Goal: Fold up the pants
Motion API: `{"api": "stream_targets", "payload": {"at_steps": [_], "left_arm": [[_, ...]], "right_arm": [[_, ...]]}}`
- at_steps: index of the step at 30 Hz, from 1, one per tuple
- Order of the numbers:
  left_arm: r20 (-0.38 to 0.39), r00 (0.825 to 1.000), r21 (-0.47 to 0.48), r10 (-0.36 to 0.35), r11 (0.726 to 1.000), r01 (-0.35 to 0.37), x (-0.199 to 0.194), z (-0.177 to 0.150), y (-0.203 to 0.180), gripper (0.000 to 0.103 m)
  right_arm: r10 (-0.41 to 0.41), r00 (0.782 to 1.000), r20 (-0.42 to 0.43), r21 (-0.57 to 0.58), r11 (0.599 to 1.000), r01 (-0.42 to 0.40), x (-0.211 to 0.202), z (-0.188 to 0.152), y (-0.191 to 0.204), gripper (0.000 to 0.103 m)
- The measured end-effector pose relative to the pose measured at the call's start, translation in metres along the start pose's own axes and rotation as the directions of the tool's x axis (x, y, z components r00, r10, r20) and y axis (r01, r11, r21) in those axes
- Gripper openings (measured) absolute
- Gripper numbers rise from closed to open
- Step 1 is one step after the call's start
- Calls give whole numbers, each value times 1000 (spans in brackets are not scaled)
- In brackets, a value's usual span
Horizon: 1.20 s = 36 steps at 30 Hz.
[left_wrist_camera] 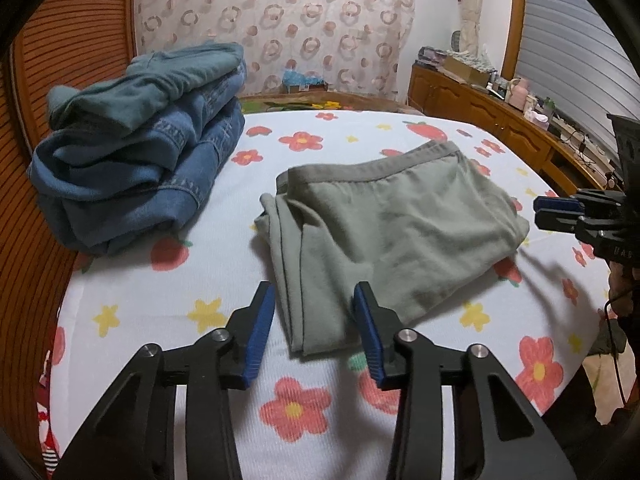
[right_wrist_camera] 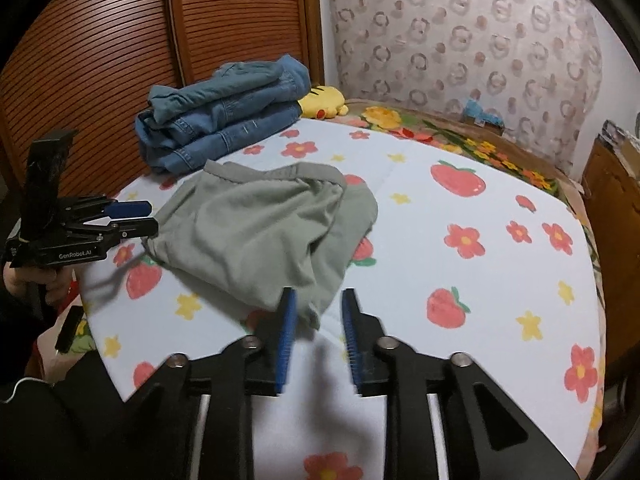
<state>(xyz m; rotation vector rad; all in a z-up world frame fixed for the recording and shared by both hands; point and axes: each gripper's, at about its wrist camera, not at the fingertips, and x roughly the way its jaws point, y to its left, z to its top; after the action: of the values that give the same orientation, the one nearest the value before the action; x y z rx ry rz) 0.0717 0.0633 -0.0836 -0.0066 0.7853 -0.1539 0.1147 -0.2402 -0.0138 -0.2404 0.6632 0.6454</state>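
Observation:
Grey-green pants (left_wrist_camera: 384, 228) lie folded in a compact rectangle on the flowered bed sheet (left_wrist_camera: 224, 280), waistband at the far side; they also show in the right wrist view (right_wrist_camera: 256, 236). My left gripper (left_wrist_camera: 314, 292) is open and empty, its fingers either side of the pants' near corner, just above the sheet. It also shows at the left of the right wrist view (right_wrist_camera: 150, 216). My right gripper (right_wrist_camera: 318, 296) is open and empty at the pants' near edge. It shows at the right of the left wrist view (left_wrist_camera: 538, 208), beside the fold.
A stack of folded blue jeans (left_wrist_camera: 136, 148) sits at the back left of the bed, against a slatted wooden door (right_wrist_camera: 120, 40). A yellow plush toy (right_wrist_camera: 324, 100) lies behind it. A wooden cabinet (left_wrist_camera: 480, 108) with clutter stands to the right. A patterned curtain (left_wrist_camera: 280, 20) hangs behind.

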Motion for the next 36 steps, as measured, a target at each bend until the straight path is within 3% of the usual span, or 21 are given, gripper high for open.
{"api": "stream_targets", "payload": {"at_steps": [11, 15, 23, 28, 29, 33, 36], "left_arm": [[-18, 1000, 10, -1, 1000, 1, 24, 41, 4, 40], [-36, 999, 5, 2, 1000, -2, 36, 52, 8, 49], [-52, 999, 2, -12, 1000, 12, 55, 63, 19, 50], [-52, 997, 11, -56, 998, 57, 59, 70, 19, 36], [-58, 996, 17, -64, 998, 65, 61, 72, 19, 33], [-68, 994, 49, -81, 995, 84, 64, 78, 14, 10], [-12, 998, 51, -64, 997, 64, 54, 86, 14, 6]], "right_arm": [[31, 1000, 4, -2, 1000, -31, 35, 30, -5, 35], [55, 998, -11, 18, 998, -55, 50, 40, -18, 37], [101, 994, -41, 37, 994, -99, 83, 60, -33, 37], [149, 988, -41, 38, 988, -147, 94, 65, -41, 37], [156, 987, -40, 34, 987, -155, 95, 67, -42, 29], [186, 982, -21, 24, 982, -185, 97, 72, -42, 16], [180, 984, 4, 10, 984, -180, 95, 74, -41, 10]]}}
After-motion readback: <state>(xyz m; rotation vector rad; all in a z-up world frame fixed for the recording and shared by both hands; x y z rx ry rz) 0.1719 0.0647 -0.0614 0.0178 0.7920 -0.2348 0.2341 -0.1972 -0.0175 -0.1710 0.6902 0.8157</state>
